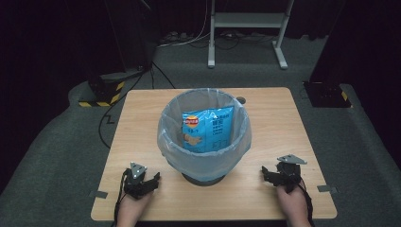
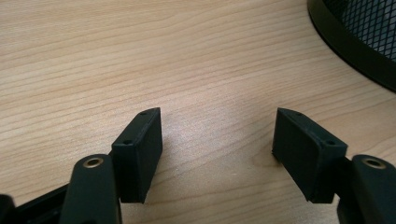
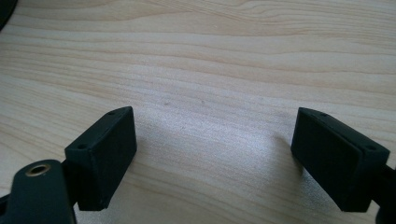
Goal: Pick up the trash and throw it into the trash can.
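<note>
Lined mesh bin mid-tabletop holds a blue chip bag; left claw and right claw gape wide, empty, near the front edge

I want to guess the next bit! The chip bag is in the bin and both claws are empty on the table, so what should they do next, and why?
Probably nothing more than keep both resting. The blue chip bag already lies inside the lined bin, the left gripper and right gripper sit open on the table beside it, and nothing lies between their jaws, so the job looks done.
</note>
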`<control>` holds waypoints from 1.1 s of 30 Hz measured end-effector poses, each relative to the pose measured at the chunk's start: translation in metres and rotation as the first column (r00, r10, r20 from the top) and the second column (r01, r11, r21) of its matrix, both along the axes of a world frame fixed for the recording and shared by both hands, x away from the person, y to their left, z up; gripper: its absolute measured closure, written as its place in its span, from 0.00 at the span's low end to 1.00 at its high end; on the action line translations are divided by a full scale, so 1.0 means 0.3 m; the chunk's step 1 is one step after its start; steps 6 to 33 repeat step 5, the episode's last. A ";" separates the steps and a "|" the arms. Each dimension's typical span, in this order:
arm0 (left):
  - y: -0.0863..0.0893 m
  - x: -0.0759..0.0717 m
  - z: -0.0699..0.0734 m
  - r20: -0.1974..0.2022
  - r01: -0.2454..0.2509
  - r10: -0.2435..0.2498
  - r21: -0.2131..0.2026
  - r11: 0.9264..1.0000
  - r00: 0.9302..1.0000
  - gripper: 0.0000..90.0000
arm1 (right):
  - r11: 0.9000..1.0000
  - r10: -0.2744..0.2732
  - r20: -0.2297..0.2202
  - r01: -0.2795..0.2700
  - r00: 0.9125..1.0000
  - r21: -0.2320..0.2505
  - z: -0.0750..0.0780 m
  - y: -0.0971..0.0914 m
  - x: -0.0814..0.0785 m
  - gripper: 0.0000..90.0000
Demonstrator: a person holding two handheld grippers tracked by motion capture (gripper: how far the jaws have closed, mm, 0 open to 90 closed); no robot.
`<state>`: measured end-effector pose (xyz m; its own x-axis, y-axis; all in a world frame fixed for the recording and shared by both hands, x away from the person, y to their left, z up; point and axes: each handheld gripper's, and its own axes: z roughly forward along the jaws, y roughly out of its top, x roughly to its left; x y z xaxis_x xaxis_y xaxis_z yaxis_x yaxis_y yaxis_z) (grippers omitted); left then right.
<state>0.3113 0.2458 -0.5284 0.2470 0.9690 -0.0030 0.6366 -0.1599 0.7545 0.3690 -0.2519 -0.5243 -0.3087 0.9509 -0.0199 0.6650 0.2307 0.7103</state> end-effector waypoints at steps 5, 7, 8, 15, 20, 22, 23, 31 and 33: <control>0.001 0.000 0.000 0.000 0.003 -0.003 -0.004 1.000 1.000 0.36 | 1.000 -0.004 0.000 0.004 1.000 -0.001 0.000 0.001 -0.001 0.16; 0.001 0.000 0.000 0.000 0.003 -0.003 -0.004 1.000 1.000 0.36 | 1.000 -0.004 0.000 0.004 1.000 -0.001 0.000 0.001 -0.001 0.16; 0.001 0.000 0.000 0.000 0.003 -0.003 -0.004 1.000 1.000 0.36 | 1.000 -0.004 0.000 0.004 1.000 -0.001 0.000 0.001 -0.001 0.16; 0.001 0.000 0.000 0.000 0.003 -0.003 -0.004 1.000 1.000 0.36 | 1.000 -0.004 0.000 0.004 1.000 -0.001 0.000 0.001 -0.001 0.16; 0.001 0.000 0.000 0.000 0.003 -0.003 -0.004 1.000 1.000 0.36 | 1.000 -0.004 0.000 0.004 1.000 -0.001 0.000 0.001 -0.001 0.16; 0.001 0.000 0.000 0.000 0.003 -0.003 -0.004 1.000 1.000 0.36 | 1.000 -0.004 0.000 0.004 1.000 -0.001 0.000 0.001 -0.001 0.16; 0.001 0.000 0.000 0.000 0.003 -0.003 -0.004 1.000 1.000 0.36 | 1.000 -0.004 0.000 0.004 1.000 -0.001 0.000 0.001 -0.001 0.16; 0.001 0.000 0.000 0.000 0.003 -0.003 -0.004 1.000 1.000 0.36 | 1.000 -0.004 0.000 0.004 1.000 -0.001 0.000 0.001 -0.001 0.16; 0.001 0.000 0.000 0.000 0.003 -0.003 -0.004 1.000 1.000 0.36 | 1.000 -0.004 0.000 0.004 1.000 -0.001 0.000 0.001 -0.001 0.16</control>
